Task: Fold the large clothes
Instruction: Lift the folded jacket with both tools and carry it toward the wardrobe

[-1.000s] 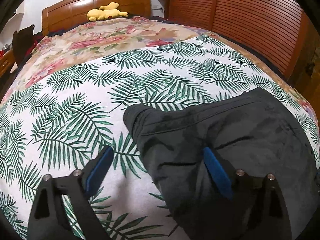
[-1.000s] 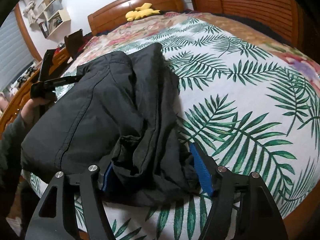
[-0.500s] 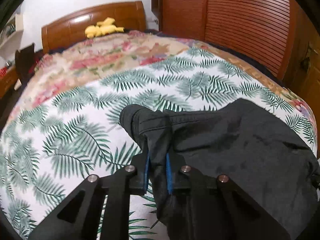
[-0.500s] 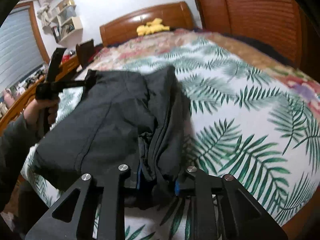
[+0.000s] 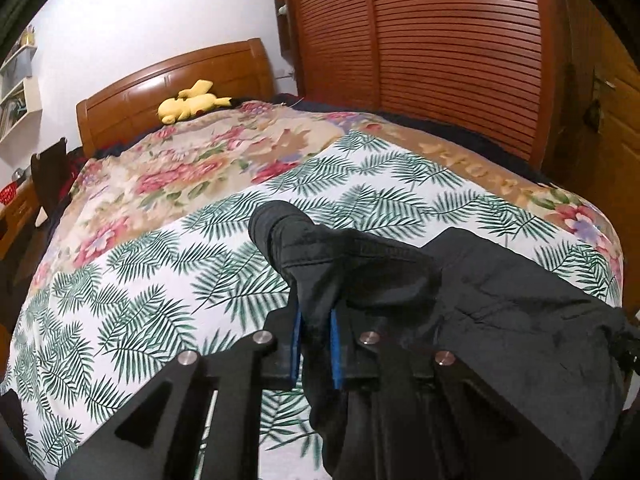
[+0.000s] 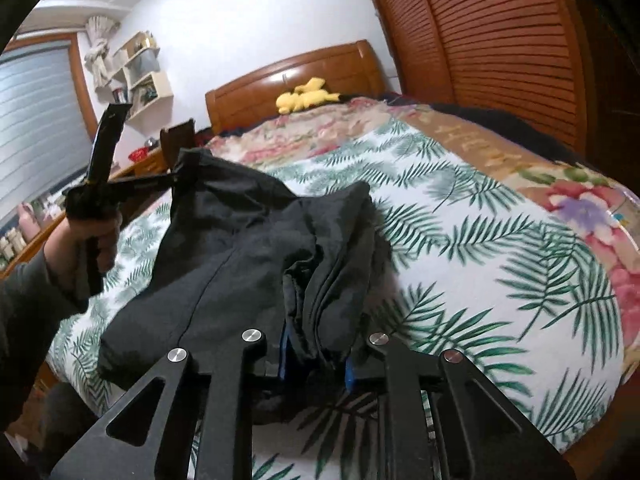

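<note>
Both grippers, wide open a second ago, are now clamping the black garment (image 5: pixel 500 300) on the bed (image 5: pixel 140 300): left gripper (image 5: pixel 316 344) gripping one corner, right gripper (image 6: pixel 316 356) just closing on a bunched edge; both are lifting it.

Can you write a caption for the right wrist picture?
Both grippers, right gripper and left gripper, pinch a black fabric garment above the palm-leaf bedsheet.
</note>
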Demonstrator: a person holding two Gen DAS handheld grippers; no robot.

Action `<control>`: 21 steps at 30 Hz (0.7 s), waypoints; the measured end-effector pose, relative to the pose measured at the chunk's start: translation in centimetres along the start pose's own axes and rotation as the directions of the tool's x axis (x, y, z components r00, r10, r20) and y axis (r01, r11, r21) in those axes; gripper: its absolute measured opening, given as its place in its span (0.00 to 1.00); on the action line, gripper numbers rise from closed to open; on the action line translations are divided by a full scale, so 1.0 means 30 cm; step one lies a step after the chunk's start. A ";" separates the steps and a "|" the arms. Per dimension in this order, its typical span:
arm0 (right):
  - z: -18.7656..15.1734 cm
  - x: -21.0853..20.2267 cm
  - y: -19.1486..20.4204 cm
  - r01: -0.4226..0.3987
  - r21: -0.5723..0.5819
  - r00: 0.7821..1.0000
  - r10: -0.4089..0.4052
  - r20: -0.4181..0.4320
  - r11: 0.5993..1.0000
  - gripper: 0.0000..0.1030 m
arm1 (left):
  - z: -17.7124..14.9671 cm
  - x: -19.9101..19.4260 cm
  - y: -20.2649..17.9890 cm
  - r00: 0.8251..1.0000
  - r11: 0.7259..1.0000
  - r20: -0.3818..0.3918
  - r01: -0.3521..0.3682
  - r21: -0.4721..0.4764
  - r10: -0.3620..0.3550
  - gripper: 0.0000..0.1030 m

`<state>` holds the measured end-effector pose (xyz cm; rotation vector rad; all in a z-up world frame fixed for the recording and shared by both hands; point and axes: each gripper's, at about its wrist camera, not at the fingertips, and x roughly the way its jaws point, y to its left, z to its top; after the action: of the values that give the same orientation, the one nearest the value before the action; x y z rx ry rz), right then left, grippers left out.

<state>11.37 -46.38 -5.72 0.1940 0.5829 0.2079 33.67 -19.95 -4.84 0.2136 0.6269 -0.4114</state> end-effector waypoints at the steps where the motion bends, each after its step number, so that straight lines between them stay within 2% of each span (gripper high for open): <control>1: 0.011 -0.006 -0.014 0.006 -0.001 1.000 -0.006 0.014 1.000 0.15 | 0.006 -0.001 -0.016 1.000 1.000 0.003 -0.001 0.003 0.001 0.08; 6: 0.073 -0.026 -0.087 0.021 -0.022 0.998 -0.019 0.063 1.000 0.13 | 0.073 0.006 -0.142 1.000 1.000 0.021 0.003 0.028 -0.004 0.07; 11: 0.165 -0.078 -0.185 0.071 -0.071 0.992 -0.064 0.108 0.995 0.12 | 0.174 0.036 -0.295 0.998 0.998 0.047 0.044 0.050 -0.047 0.07; 17: 0.265 -0.161 -0.361 0.186 -0.098 0.974 -0.171 0.146 0.978 0.12 | 0.321 0.099 -0.528 0.989 0.989 0.076 0.116 0.086 -0.123 0.07; 21: 0.326 -0.236 -0.485 0.283 -0.101 0.950 -0.264 0.168 0.954 0.12 | 0.435 0.161 -0.705 0.979 0.978 0.077 0.183 0.099 -0.191 0.07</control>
<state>13.12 -63.30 2.51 0.0062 0.4364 -0.0412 34.84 -44.54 1.07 0.2237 0.5452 -0.6284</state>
